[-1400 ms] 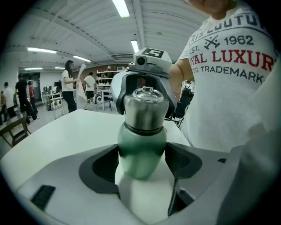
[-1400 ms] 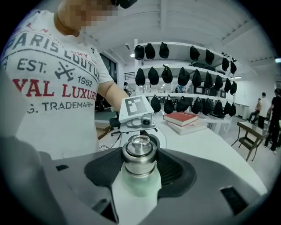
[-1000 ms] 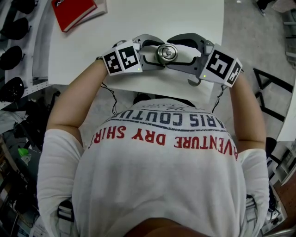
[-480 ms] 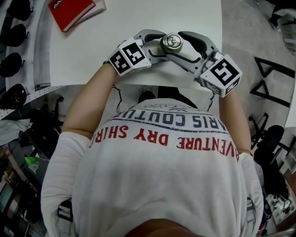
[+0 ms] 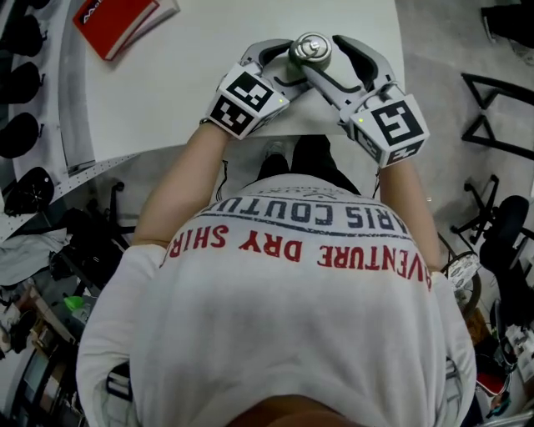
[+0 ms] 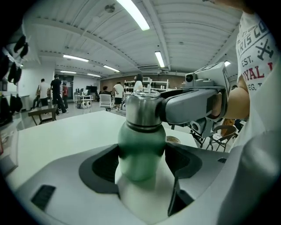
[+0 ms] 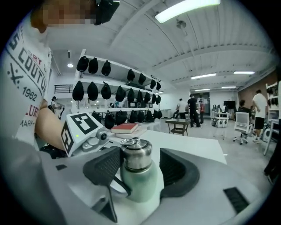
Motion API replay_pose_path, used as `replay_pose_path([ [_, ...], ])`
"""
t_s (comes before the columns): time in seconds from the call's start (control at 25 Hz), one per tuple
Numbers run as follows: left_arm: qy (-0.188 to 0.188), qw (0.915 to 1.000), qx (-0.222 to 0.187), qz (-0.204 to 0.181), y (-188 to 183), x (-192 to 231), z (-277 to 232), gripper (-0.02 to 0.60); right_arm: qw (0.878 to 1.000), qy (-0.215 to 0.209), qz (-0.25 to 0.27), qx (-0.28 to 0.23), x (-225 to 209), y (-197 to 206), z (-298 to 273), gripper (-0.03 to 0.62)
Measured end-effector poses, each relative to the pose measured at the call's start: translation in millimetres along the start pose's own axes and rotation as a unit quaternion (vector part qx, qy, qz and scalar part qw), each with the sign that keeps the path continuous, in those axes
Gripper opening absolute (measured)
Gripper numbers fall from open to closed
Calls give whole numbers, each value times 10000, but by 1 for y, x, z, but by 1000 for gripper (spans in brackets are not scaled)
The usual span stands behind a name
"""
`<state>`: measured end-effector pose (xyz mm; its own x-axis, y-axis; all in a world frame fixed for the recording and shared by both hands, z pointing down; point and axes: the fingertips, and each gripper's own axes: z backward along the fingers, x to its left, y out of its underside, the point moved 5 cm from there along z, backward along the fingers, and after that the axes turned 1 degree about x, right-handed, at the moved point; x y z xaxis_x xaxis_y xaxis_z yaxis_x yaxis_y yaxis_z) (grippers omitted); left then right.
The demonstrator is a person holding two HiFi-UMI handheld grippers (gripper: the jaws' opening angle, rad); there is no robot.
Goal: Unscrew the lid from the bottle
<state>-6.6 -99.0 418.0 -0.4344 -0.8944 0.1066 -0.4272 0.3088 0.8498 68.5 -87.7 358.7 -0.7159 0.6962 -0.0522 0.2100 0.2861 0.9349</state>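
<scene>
1. The left gripper (image 6: 142, 163) is closed on the bottle (image 6: 141, 147). Both dark pads press the green body below its shoulder, and the bottle stands upright between them, its base deep in the throat of the jaws
2. The right gripper (image 7: 139, 169) has its jaws wide around the steel lid (image 7: 136, 154) and they have just been closing a little with the lid between them. One pad lies against the lid and the other shows a gap beside it, so I judge there is no grip yet
3. To do this step well, the right jaws should probably close until both pads bite evenly on the lid's steel band. They should stay above the seam and off the green shoulder, or the twist would turn the whole bottle. The jaws should stay square to the bottle's axis so that rolling the wrist turns the lid without tipping it. The left grip must stay firm to resist the turn, and the small loop on top of the lid is best left clear of the pads
4. The left gripper view shows the dark seam under the lid, with one grey jaw of the right gripper touching the lid's side. Only the right gripper view shows the gap at the second pad
5. The head view alone shows both grippers meeting at the lid from either side, over the near edge of the white table (image 5: 167, 83). It hides the green body. Well beyond the jaws lies a red book (image 5: 113, 23)
</scene>
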Motion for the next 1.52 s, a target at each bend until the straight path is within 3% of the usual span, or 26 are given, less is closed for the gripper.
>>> replay_pose_path([
  [0.4, -261, 9995, -68, 155, 0, -2, 1, 348, 9992, 393, 35, -111, 9, -2, -5, 235],
  [0.68, -213, 9997, -90, 103, -1, -1, 0, 348, 9994, 253, 217, -38, 8, -3, -4, 232],
  [1.2, 389, 9988, 34, -278, 0, 6, 1, 347, 9950, -740, 629, 248, 0, -5, -7, 230],
  [1.52, 758, 9956, 209, -519, -2, 9, 0, 347, 9760, -1808, 1102, 500, -9, -9, -9, 230],
])
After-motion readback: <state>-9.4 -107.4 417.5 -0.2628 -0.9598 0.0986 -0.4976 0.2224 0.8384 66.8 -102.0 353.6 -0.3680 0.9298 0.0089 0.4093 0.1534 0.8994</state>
